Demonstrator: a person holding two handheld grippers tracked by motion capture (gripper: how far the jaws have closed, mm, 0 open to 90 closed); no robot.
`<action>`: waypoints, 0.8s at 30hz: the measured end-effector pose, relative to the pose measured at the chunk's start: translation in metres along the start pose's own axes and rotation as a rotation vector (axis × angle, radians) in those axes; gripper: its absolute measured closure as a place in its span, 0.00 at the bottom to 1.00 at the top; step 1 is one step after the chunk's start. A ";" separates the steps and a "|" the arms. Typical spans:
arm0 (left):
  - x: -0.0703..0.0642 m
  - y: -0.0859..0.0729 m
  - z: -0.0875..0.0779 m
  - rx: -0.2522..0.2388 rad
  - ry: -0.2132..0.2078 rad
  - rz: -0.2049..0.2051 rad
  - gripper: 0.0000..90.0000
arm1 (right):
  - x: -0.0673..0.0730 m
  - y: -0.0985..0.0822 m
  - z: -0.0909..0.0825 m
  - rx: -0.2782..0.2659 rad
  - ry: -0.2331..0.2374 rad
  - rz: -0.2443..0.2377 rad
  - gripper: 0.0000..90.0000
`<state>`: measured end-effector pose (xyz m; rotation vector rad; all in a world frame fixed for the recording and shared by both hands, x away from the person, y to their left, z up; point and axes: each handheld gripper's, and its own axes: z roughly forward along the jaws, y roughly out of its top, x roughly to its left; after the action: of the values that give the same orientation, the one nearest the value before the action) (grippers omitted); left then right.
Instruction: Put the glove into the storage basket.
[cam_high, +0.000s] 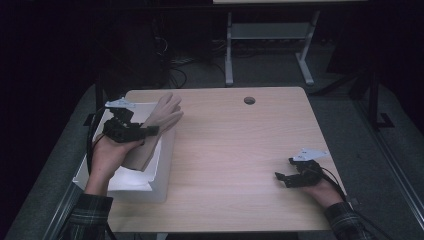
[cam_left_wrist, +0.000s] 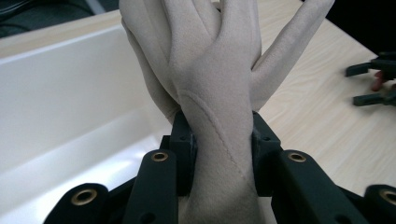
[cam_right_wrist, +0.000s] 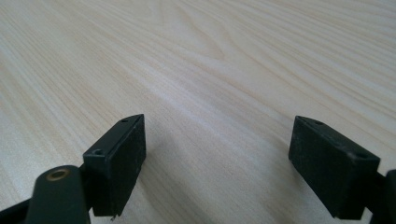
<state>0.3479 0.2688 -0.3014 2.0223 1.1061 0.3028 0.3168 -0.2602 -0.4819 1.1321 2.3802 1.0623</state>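
A beige glove (cam_high: 159, 124) hangs over the white box (cam_high: 152, 184) at the table's left side, its fingers pointing toward the table's middle. My left gripper (cam_high: 148, 131) is shut on the glove's wrist part; in the left gripper view the pads (cam_left_wrist: 183, 140) press the glove (cam_left_wrist: 219, 84) from both sides. My right gripper (cam_high: 281, 179) rests low at the table's right front, open, with bare wood between its pads (cam_right_wrist: 119, 163). It is also seen far off as the right gripper (cam_left_wrist: 369, 84) in the left gripper view.
The white box (cam_left_wrist: 70, 107) stands open at the left edge of the wooden table (cam_high: 240, 150). A round cable hole (cam_high: 249, 100) sits near the table's far edge. A desk frame (cam_high: 270, 45) stands beyond the table.
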 end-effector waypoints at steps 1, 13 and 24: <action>0.002 -0.003 -0.001 0.002 0.007 -0.007 0.76 | 0.000 0.000 0.000 0.001 0.000 -0.002 0.20; 0.042 -0.049 0.008 0.034 0.103 -0.123 0.76 | 0.000 0.000 0.000 0.003 0.001 -0.004 0.20; 0.063 -0.080 0.043 0.134 0.137 -0.143 0.75 | 0.000 0.000 0.000 0.002 0.001 -0.003 0.20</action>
<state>0.3600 0.3200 -0.3981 2.0498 1.3812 0.3041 0.3168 -0.2601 -0.4818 1.1288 2.3836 1.0596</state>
